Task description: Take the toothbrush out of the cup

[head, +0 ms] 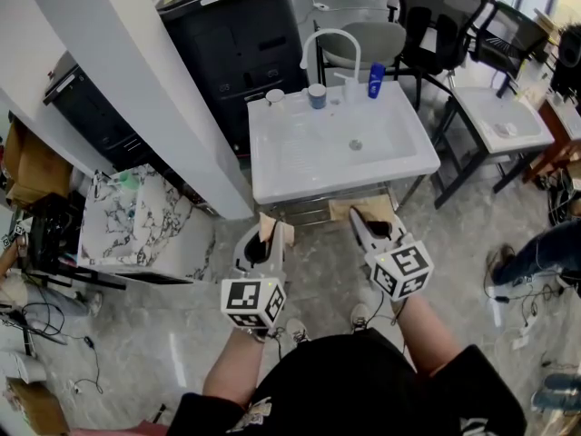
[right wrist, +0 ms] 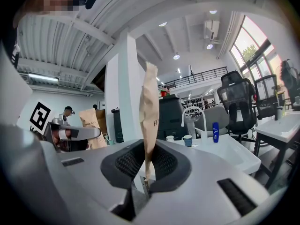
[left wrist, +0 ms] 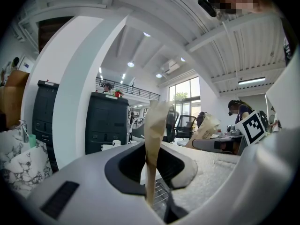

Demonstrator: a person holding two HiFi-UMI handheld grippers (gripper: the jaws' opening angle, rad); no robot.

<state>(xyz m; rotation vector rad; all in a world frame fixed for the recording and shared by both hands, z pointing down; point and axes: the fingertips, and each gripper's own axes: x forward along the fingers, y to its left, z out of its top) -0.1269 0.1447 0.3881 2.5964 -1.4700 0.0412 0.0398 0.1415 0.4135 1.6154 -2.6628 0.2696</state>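
Observation:
A blue cup (head: 316, 95) stands on the back rim of the white sink (head: 272, 182), beside the curved faucet (head: 329, 38); it also shows far off in the right gripper view (right wrist: 187, 140). I cannot make out a toothbrush in it at this size. Both grippers hover level in front of the sink's front edge, well short of the cup. My left gripper (head: 266, 236) (left wrist: 151, 191) is shut on a brown paper packet (left wrist: 155, 130). Another brown paper packet (right wrist: 149, 111) is pinched upright in my right gripper (head: 368, 218) (right wrist: 146, 172).
A white cup (head: 275, 97) and a blue bottle (head: 376, 80) also stand on the sink's back rim. A black cabinet (head: 227, 34) and white pillar (head: 136, 80) rise to the left; office chairs (head: 436, 16) and a second table (head: 504, 121) are to the right.

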